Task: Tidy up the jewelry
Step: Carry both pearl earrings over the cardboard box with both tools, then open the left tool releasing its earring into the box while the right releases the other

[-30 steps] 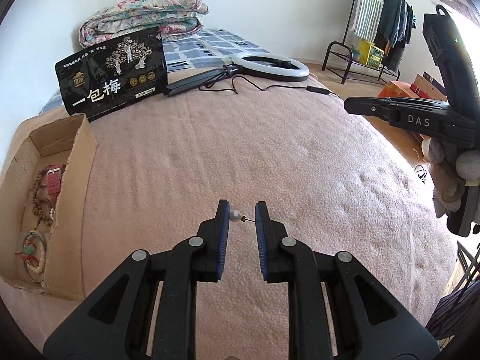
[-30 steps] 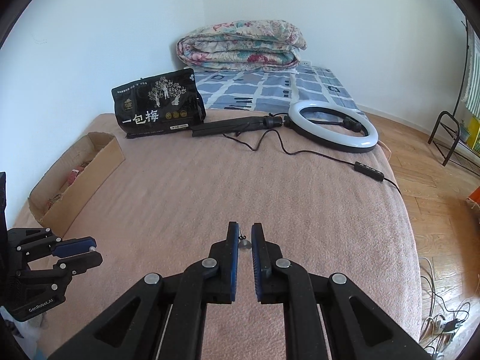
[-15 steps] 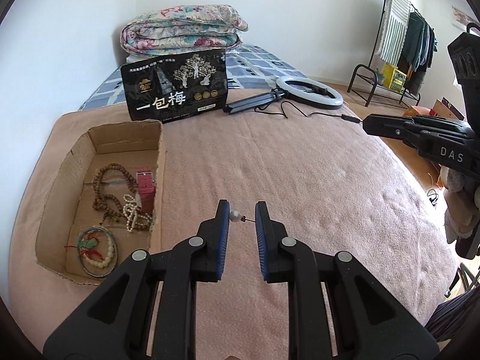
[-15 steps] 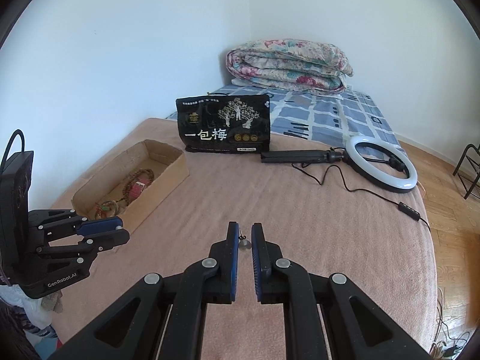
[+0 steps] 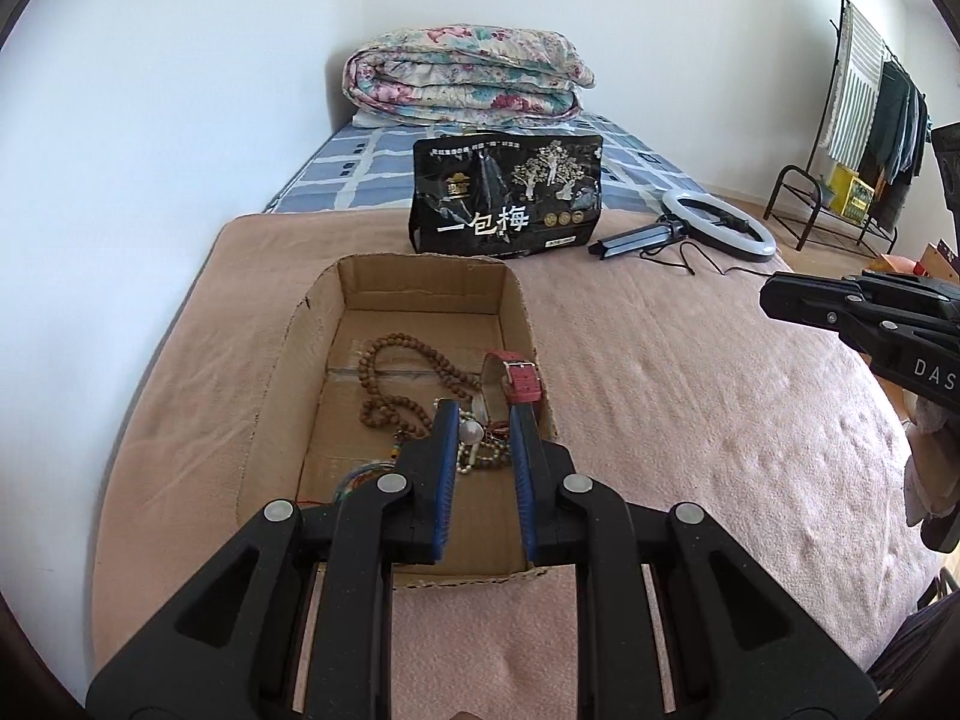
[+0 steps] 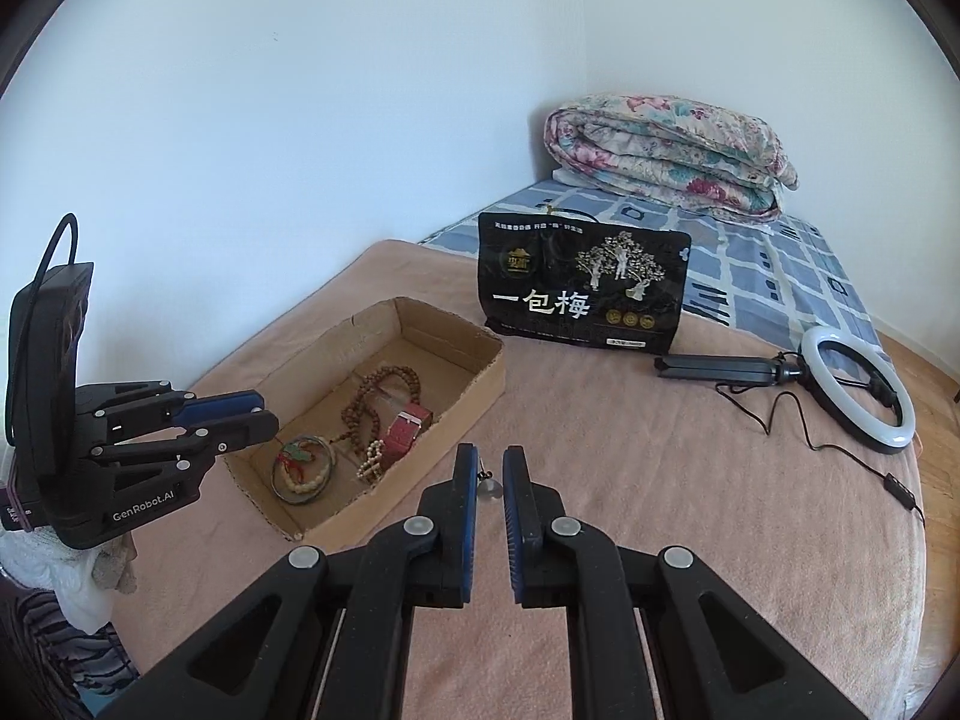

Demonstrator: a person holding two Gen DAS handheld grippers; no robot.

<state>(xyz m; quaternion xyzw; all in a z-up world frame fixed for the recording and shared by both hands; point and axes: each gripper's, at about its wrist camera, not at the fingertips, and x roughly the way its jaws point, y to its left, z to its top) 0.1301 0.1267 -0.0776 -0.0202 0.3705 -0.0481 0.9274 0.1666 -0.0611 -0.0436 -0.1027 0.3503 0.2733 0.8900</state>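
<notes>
Left tool (image 5: 480, 441): now over the box (image 5: 522, 312), jaws part open, pearl earring (image 5: 470, 432) against its left pad.
Right tool (image 6: 489, 480): low over the bed (image 6: 660, 480), narrow gap, small earring (image 6: 489, 485) hanging between pads.
Change: a second ago the box sat far left; left tool has swung above it.
Box: beads (image 5: 390, 396), watch (image 5: 522, 381), bangle (image 6: 302, 469).

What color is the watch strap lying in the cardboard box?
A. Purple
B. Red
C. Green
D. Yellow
B: the watch strap lying inside the cardboard box, next to the brown bead necklace, is plainly red with a silver buckle.
</notes>
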